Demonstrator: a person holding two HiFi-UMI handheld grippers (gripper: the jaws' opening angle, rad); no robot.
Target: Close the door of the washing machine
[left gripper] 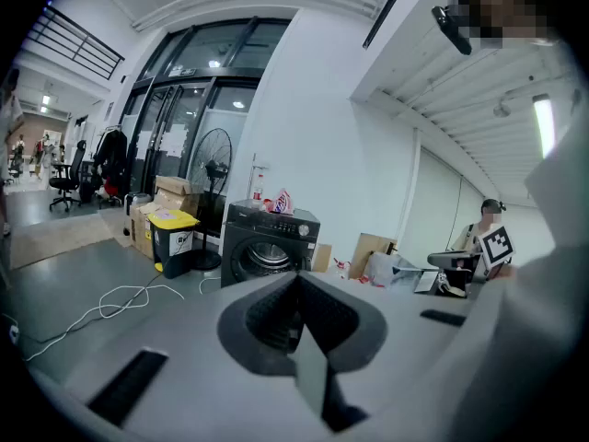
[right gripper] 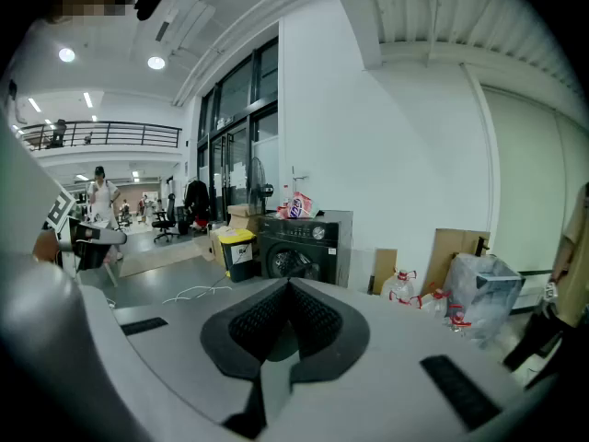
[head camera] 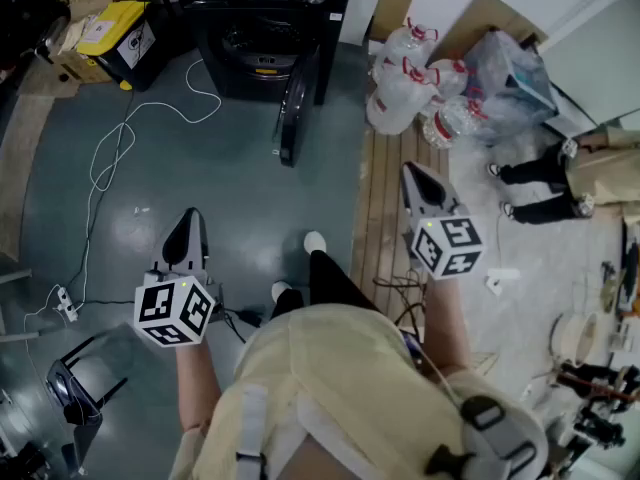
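Observation:
The black washing machine [head camera: 265, 28] stands at the far end of the grey floor, and its round door [head camera: 292, 118] hangs open, swung out toward me. My left gripper [head camera: 190, 218] is held low at the left, well short of the machine, jaws shut with nothing between them. My right gripper [head camera: 411, 172] is held at the right over the wooden boards, also shut and holding nothing. Both point toward the machine. In the left gripper view the washing machine [left gripper: 267, 242] shows beyond the shut left gripper [left gripper: 296, 282]. The right gripper view shows the washing machine [right gripper: 299, 245] beyond the shut right gripper [right gripper: 287, 288].
A yellow-lidded bin [head camera: 120, 33] and cardboard boxes stand left of the machine. A white cable [head camera: 110, 148] loops over the floor. Water bottles and plastic bags [head camera: 425, 88] lie to the machine's right. Another person's legs [head camera: 540, 183] are at the right, a chair [head camera: 80, 378] at lower left.

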